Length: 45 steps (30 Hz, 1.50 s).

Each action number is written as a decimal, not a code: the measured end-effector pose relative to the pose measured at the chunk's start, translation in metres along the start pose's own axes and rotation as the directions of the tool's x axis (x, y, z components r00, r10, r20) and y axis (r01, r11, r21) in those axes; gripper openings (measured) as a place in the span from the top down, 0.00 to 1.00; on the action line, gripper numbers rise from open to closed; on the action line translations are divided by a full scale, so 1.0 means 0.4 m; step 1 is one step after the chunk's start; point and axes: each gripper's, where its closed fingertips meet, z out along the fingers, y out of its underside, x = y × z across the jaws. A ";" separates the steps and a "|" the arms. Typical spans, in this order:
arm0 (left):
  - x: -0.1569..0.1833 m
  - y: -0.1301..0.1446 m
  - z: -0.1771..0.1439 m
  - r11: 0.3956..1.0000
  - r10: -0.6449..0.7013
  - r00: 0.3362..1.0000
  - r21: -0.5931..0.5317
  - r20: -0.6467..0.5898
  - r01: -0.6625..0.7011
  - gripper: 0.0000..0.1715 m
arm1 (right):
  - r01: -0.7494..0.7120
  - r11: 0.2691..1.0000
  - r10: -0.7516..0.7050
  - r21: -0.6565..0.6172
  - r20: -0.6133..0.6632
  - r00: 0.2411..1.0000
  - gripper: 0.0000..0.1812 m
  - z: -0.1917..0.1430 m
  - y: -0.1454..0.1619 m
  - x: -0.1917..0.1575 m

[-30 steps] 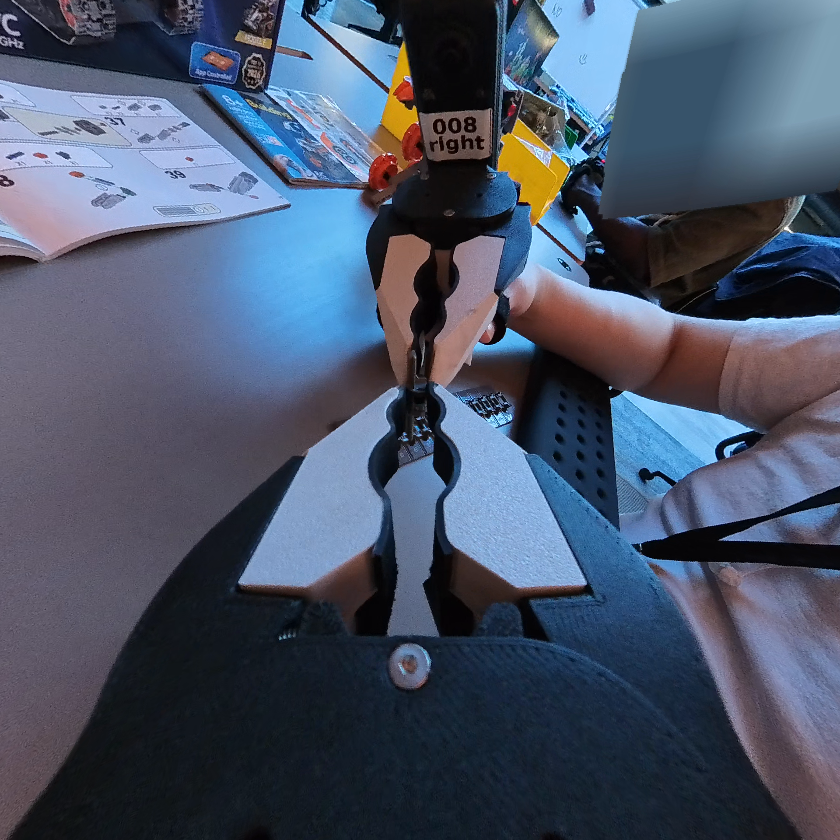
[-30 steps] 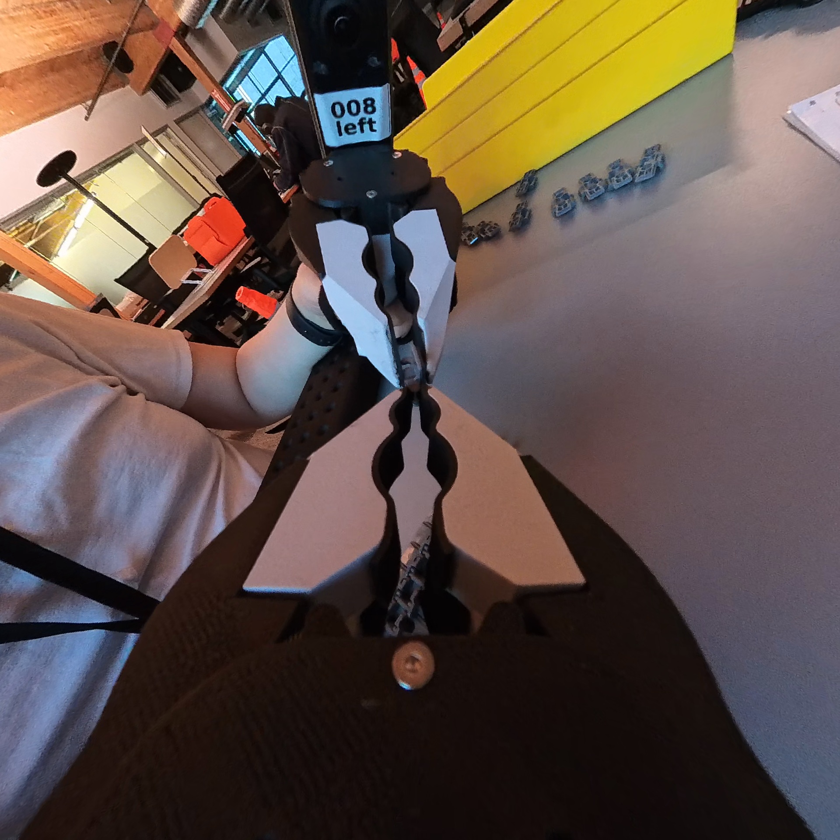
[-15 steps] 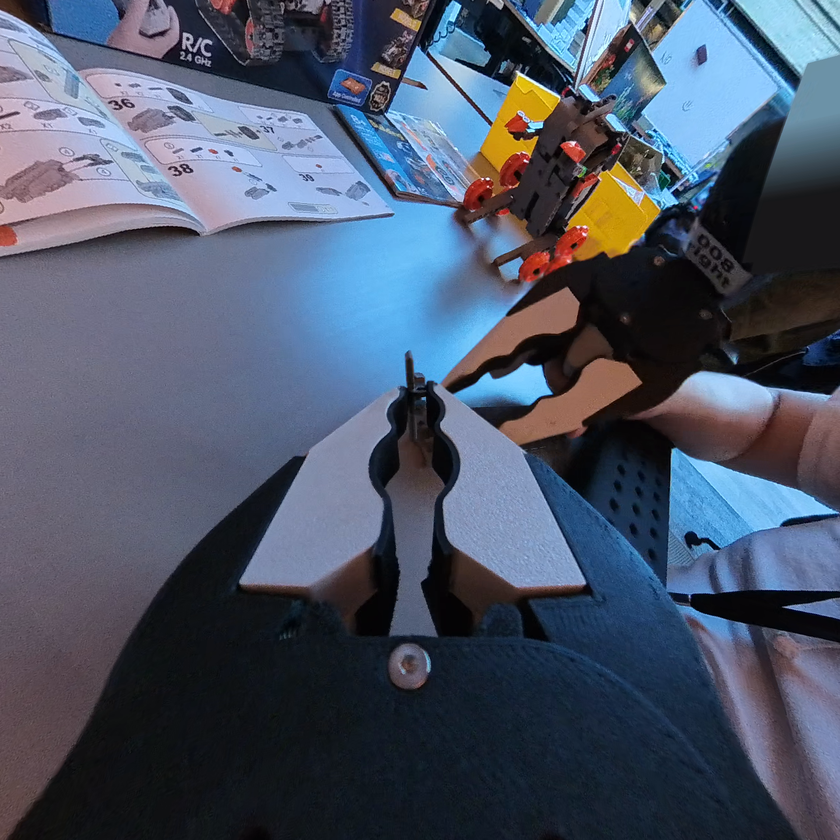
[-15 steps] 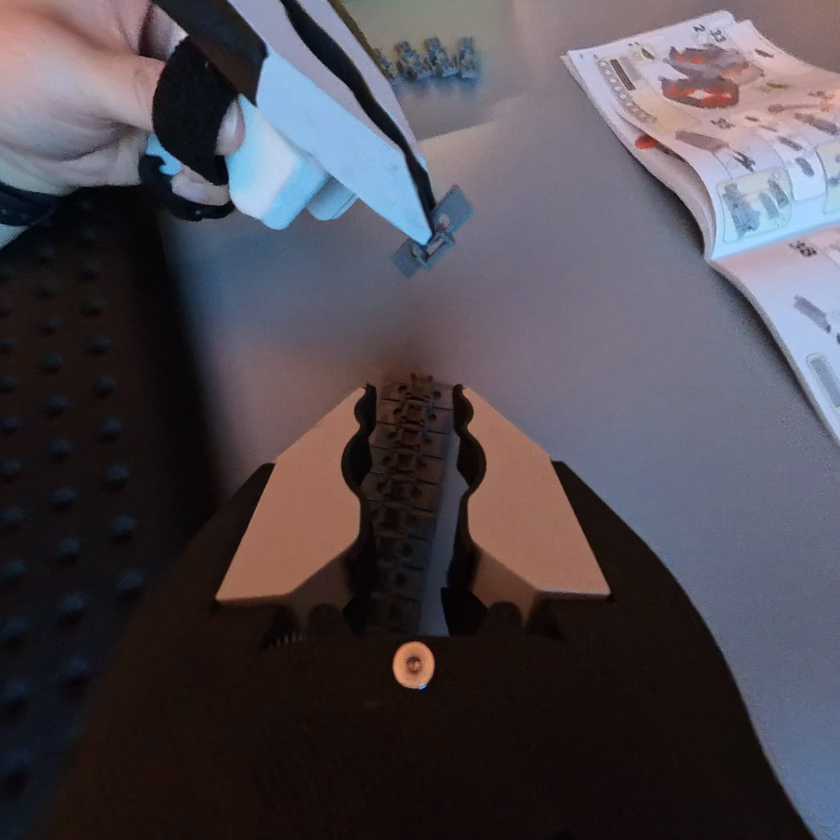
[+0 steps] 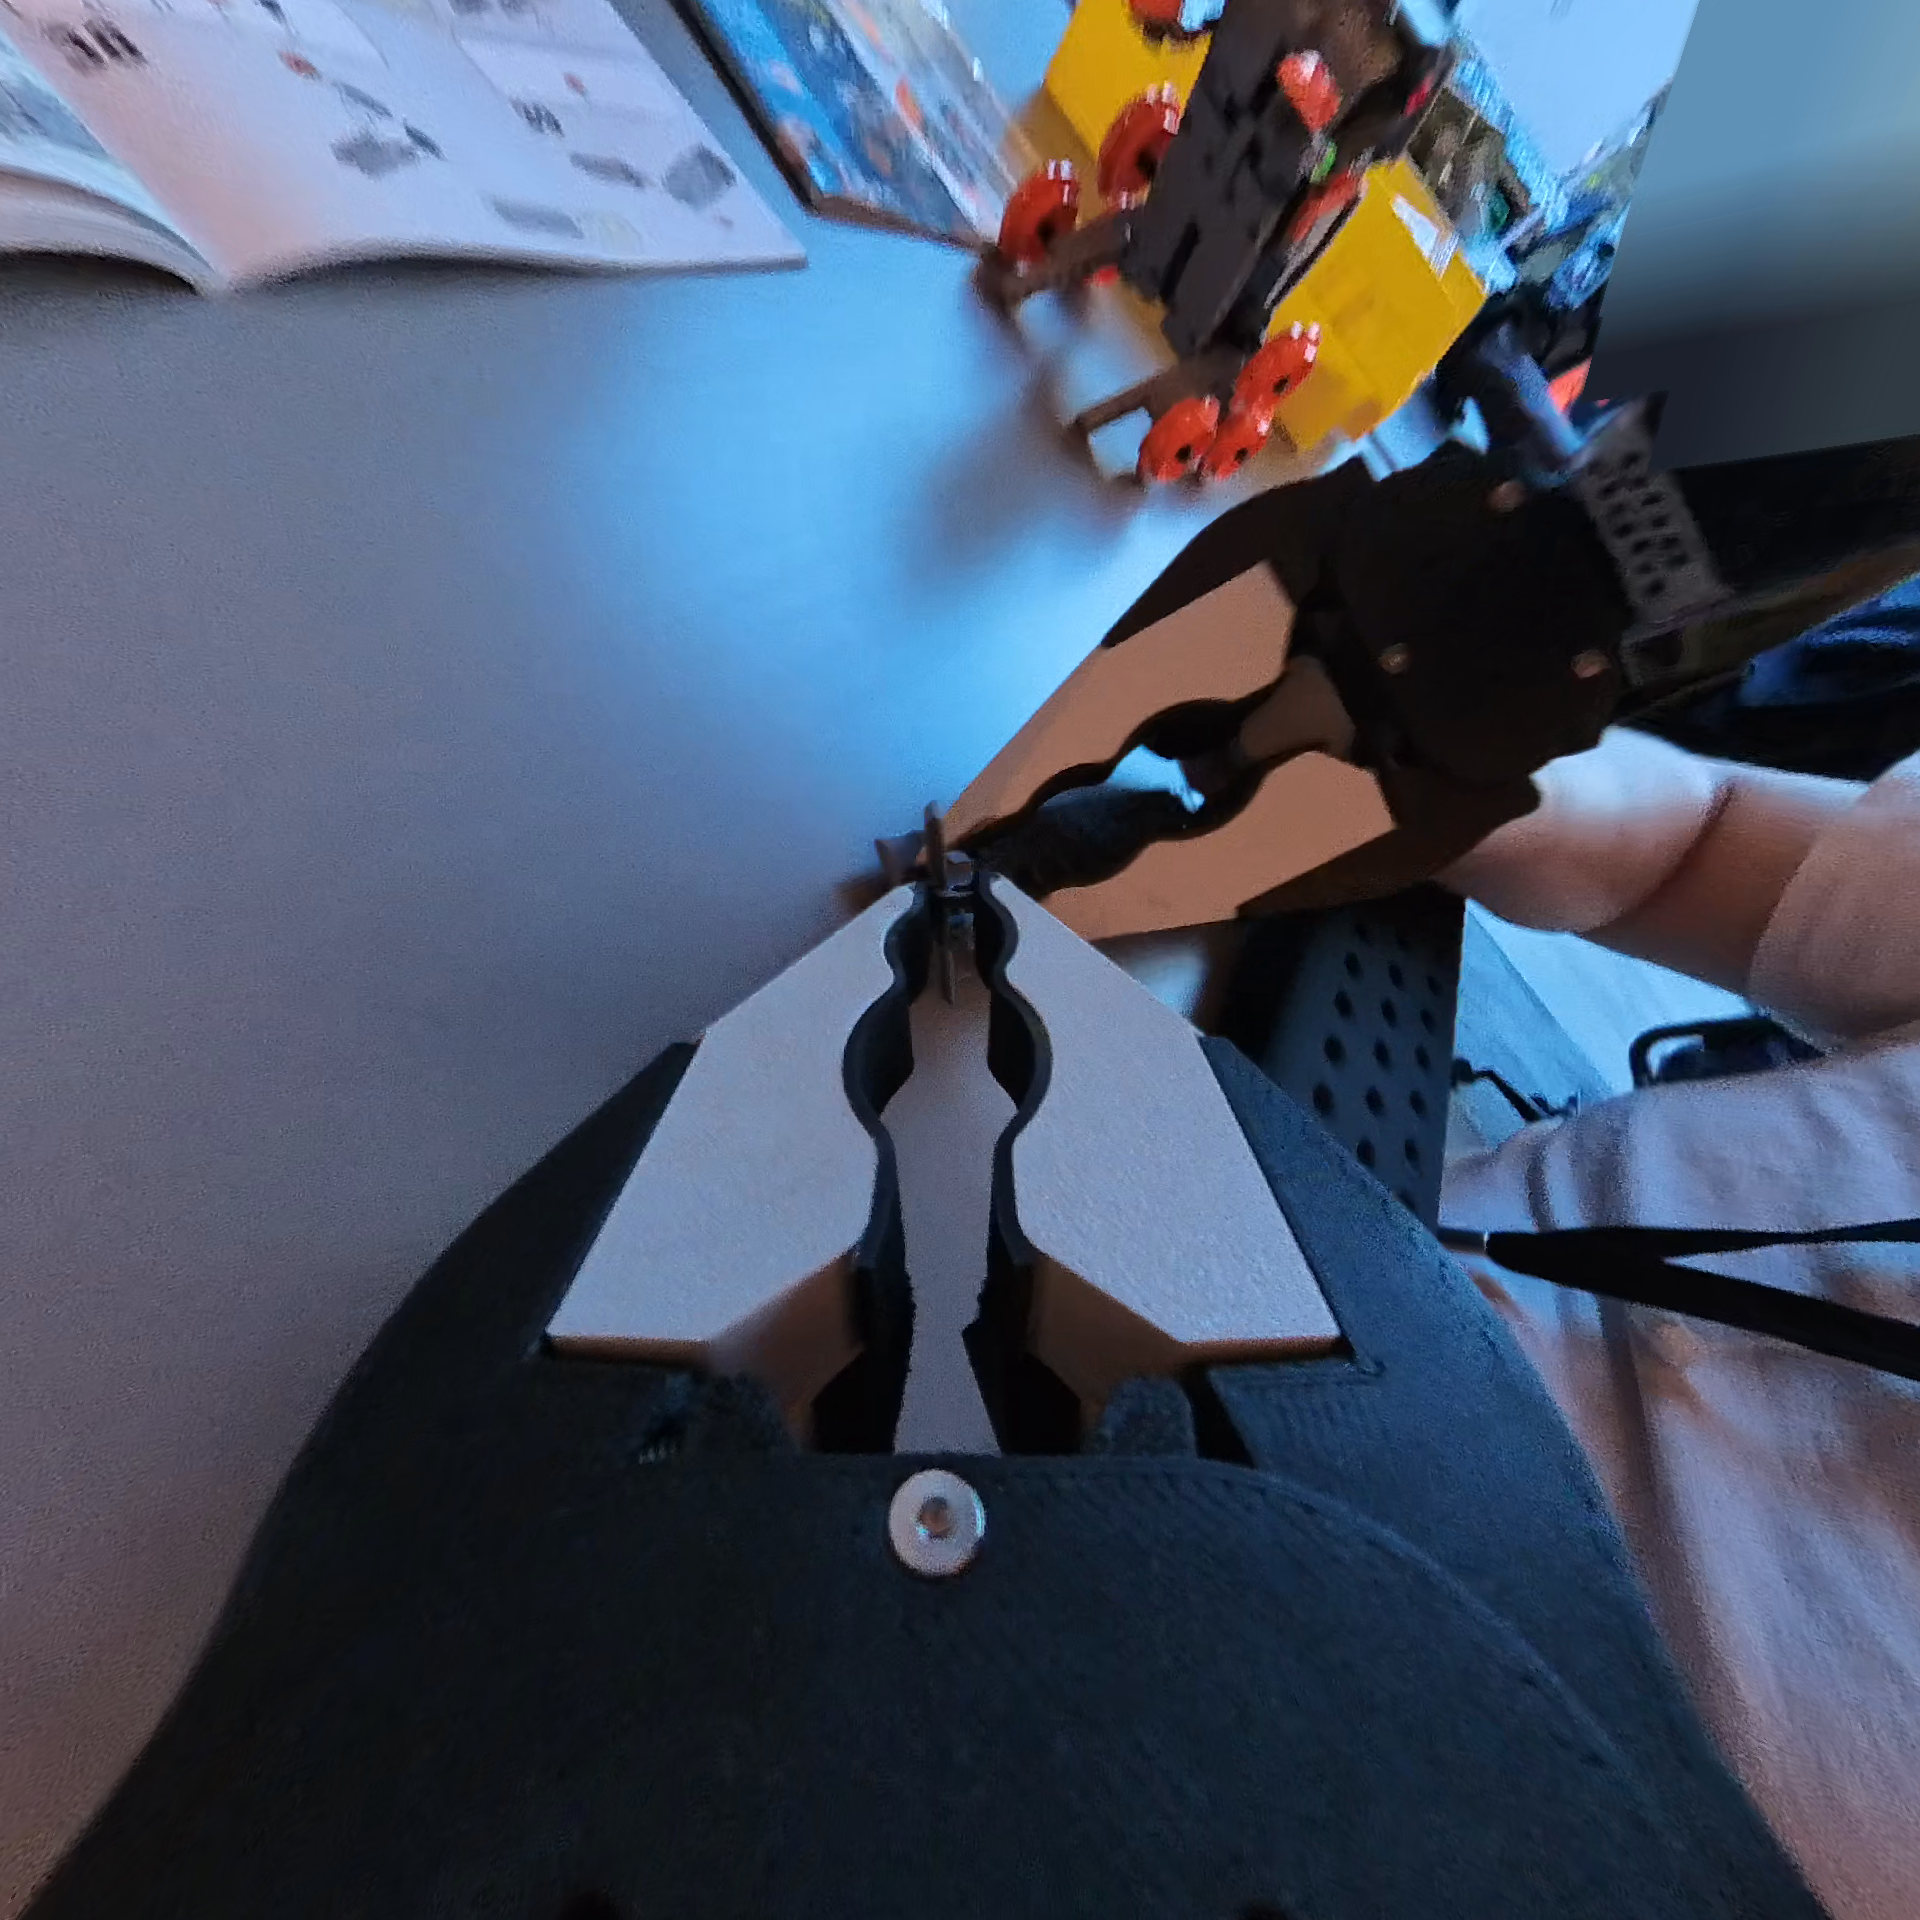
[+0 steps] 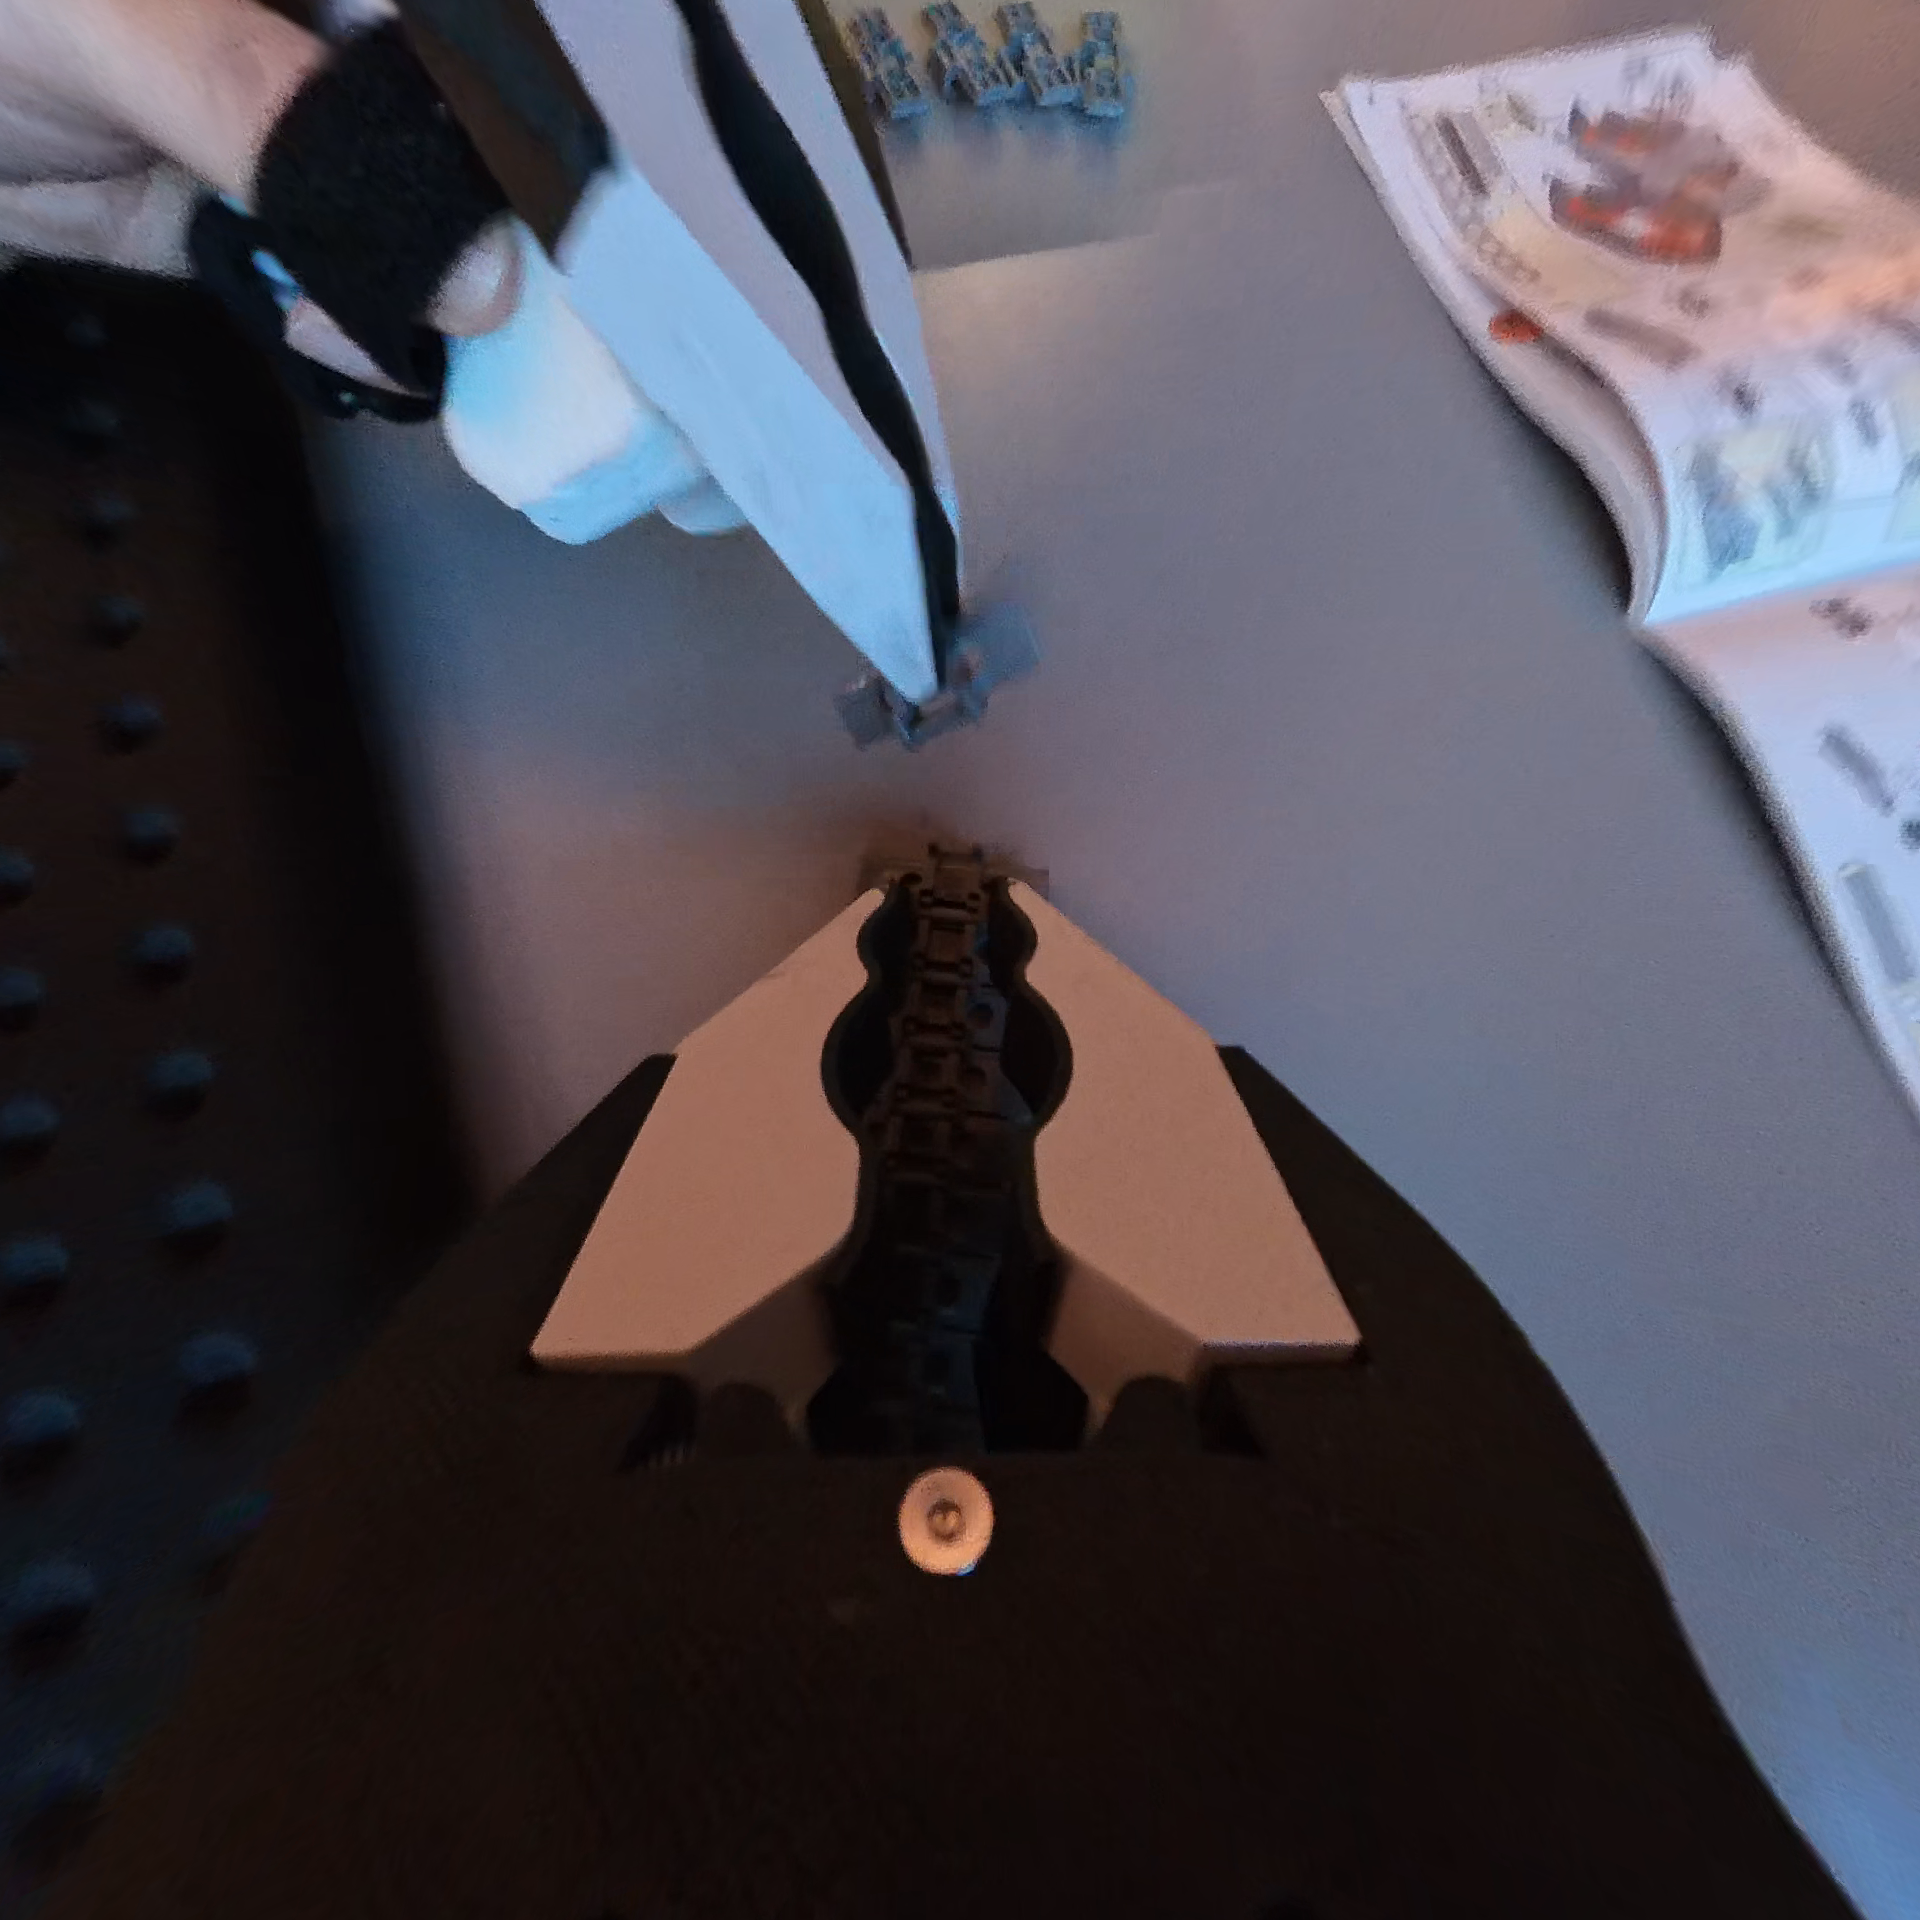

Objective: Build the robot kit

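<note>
Left claw [image 5: 951, 896], two pale wedge-shaped fingers on a black body, is closed narrowly on one small grey plastic track link [image 6: 940, 681]. It pinches the link at its middle. Seen from the right wrist view, the link's long axis lies crosswise to those fingers, slanting from lower left to upper right, just above the grey worktop [image 5: 416, 644].

Right claw [image 6: 951, 883], of the same make, is closed on a dark chain of joined track links [image 6: 945, 1091]. The chain's long axis runs straight along the gap between the fingers. Its free end sticks out past the tips and points at the single link. The two look just apart in the right wrist view, and whether they touch cannot be told from the left one.

Left of the claws in the right wrist view lies a black studded mat [image 6: 125, 935]. Farther off are a row of loose grey links [image 6: 987, 62] and an open white instruction booklet [image 6: 1714, 364]. In the left wrist view, a dark model vehicle with orange wheels [image 5: 1226, 208] stands against a yellow box [image 5: 1371, 301].
</note>
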 end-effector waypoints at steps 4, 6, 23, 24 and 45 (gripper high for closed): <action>0.015 0.014 0.009 0.997 0.027 1.000 -0.066 -0.015 -0.028 0.97 | 0.190 0.978 -0.184 0.086 -0.068 0.980 0.93 -0.023 -0.048 -0.017; 0.018 0.008 0.008 0.997 0.015 1.000 -0.070 -0.026 -0.016 0.97 | 0.253 0.964 -0.246 0.079 -0.093 0.965 0.92 -0.022 -0.051 -0.021; 0.027 -0.032 -0.007 0.987 -0.123 0.984 0.088 -0.132 0.135 0.95 | 0.279 0.943 -0.247 0.178 -0.186 0.951 0.93 -0.063 -0.097 -0.004; 0.027 -0.032 -0.006 0.986 -0.125 0.983 0.091 -0.134 0.137 0.93 | 0.282 0.941 -0.247 0.186 -0.190 0.950 0.93 -0.067 -0.101 -0.004; 0.081 -0.055 -0.031 0.980 -0.088 0.954 0.146 -0.287 0.135 0.97 | 0.354 0.888 -0.294 0.294 -0.229 0.928 0.93 -0.102 -0.139 -0.018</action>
